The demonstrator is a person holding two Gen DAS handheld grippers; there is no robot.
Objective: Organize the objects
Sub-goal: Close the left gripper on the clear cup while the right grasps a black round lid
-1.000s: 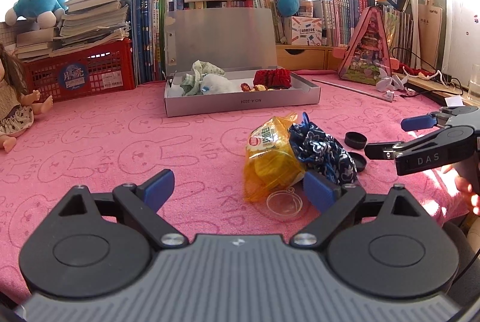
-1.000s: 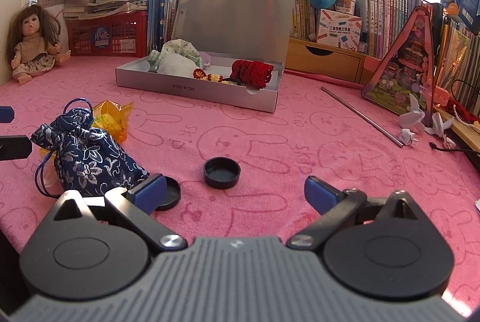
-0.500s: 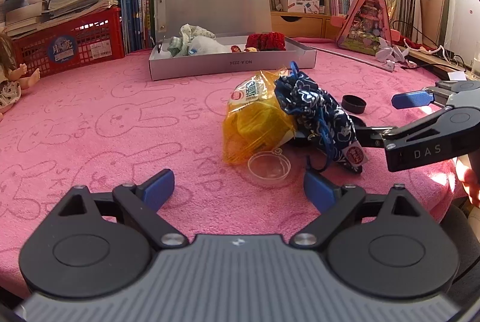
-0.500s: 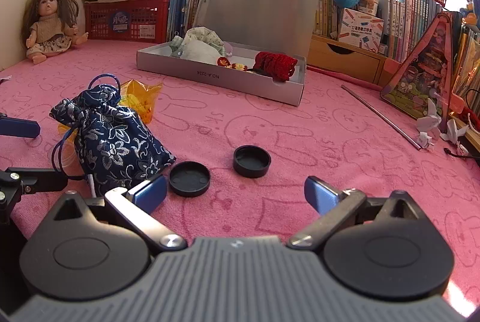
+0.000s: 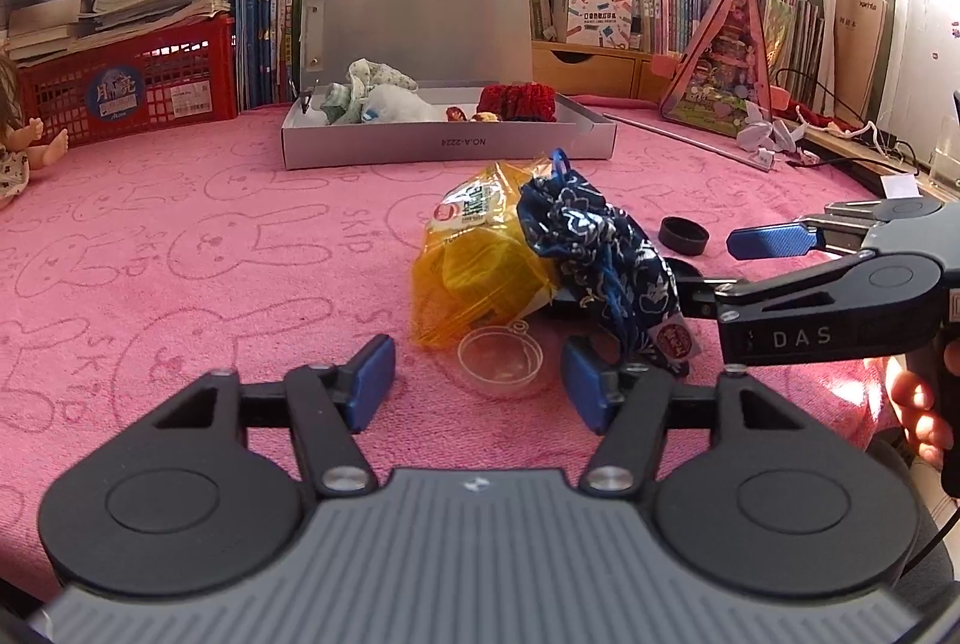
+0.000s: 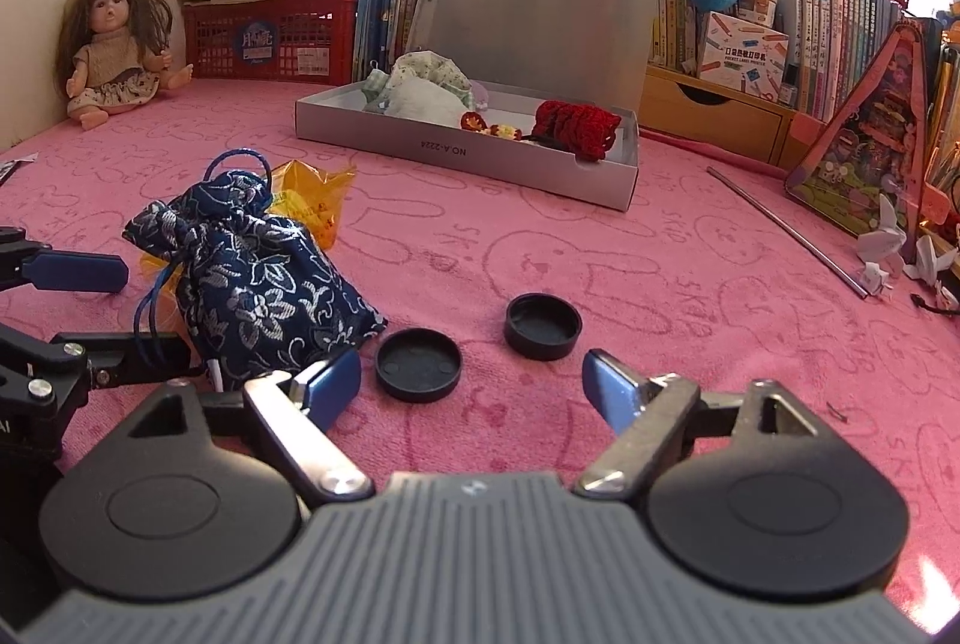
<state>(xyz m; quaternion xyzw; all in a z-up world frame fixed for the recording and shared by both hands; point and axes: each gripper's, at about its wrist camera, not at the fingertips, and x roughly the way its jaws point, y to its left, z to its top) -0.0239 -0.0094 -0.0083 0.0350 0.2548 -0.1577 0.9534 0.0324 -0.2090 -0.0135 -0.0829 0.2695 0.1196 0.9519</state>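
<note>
A dark blue floral drawstring pouch point(image 5: 594, 248) point(image 6: 264, 278) lies on the pink cloth against an orange plastic packet point(image 5: 480, 272) point(image 6: 312, 206). A clear round lid point(image 5: 501, 356) lies just ahead of my left gripper point(image 5: 477, 383), which is open and empty. Two black caps point(image 6: 418, 364) point(image 6: 543, 326) lie ahead of my right gripper point(image 6: 471, 386), which is open and empty just short of them. The right gripper shows in the left wrist view point(image 5: 732, 272) beside the pouch. An open grey box point(image 5: 447, 146) point(image 6: 468, 158) at the back holds cloth and a red knitted piece.
A doll point(image 6: 114, 44) sits at the far left. A red crate point(image 5: 129, 89), books and plush toys line the back. A metal rod point(image 6: 786, 230), a triangular pink case point(image 6: 864, 146) and paper cranes point(image 6: 882, 254) lie at the right.
Both grippers have moved forward and lower toward the pouch and caps. The left gripper's jaws have narrowed somewhat around the clear lid. Nothing was picked up.
</note>
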